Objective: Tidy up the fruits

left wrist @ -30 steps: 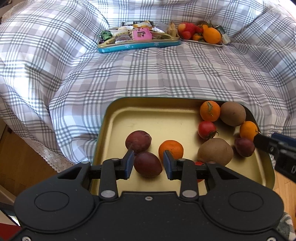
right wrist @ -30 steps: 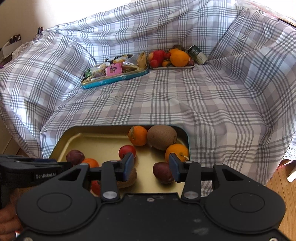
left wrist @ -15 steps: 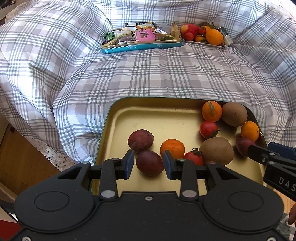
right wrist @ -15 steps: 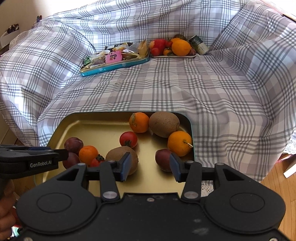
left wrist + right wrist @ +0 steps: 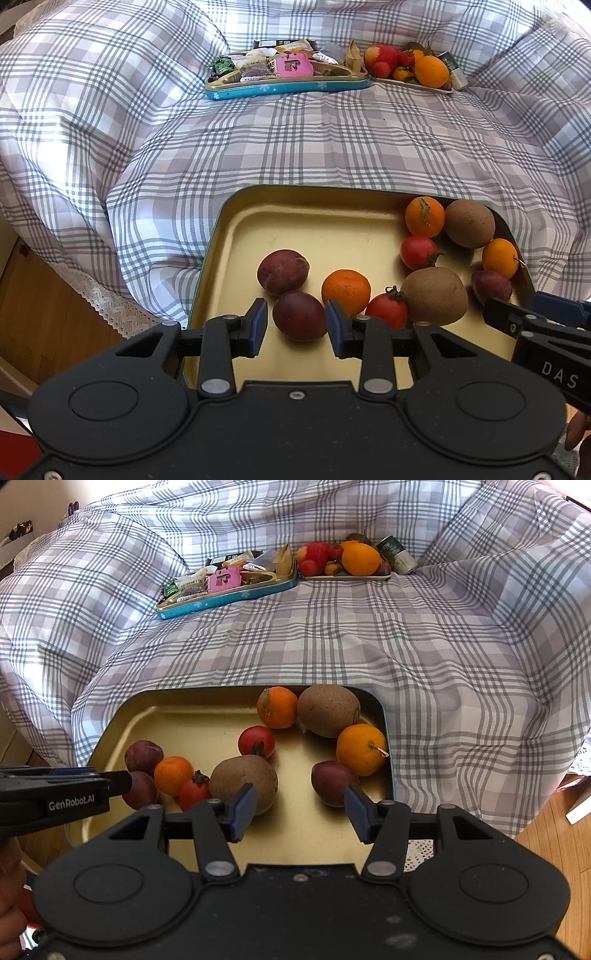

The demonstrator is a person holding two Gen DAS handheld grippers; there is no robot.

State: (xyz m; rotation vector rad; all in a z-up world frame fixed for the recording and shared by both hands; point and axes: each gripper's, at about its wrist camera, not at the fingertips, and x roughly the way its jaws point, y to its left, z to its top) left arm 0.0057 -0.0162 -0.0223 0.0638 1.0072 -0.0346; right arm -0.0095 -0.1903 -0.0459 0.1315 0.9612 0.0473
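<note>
A gold tray lies on the checked blanket and holds several fruits. My left gripper stands open around a dark plum, which rests on the tray with a small gap at the left pad. A second plum, an orange and a tomato lie close by. My right gripper is open and its jaws are opening, with nothing between them. A third plum sits just past its right finger and a kiwi just past its left finger.
At the back of the blanket stand a blue tin of snacks, a white plate of fruit and a can. More oranges, a kiwi and a tomato crowd the tray's right side. Wooden floor shows at both sides.
The right gripper's jaws have spread wider and its view has drawn back, so more of the tray shows. The left gripper has stayed around the plum.
</note>
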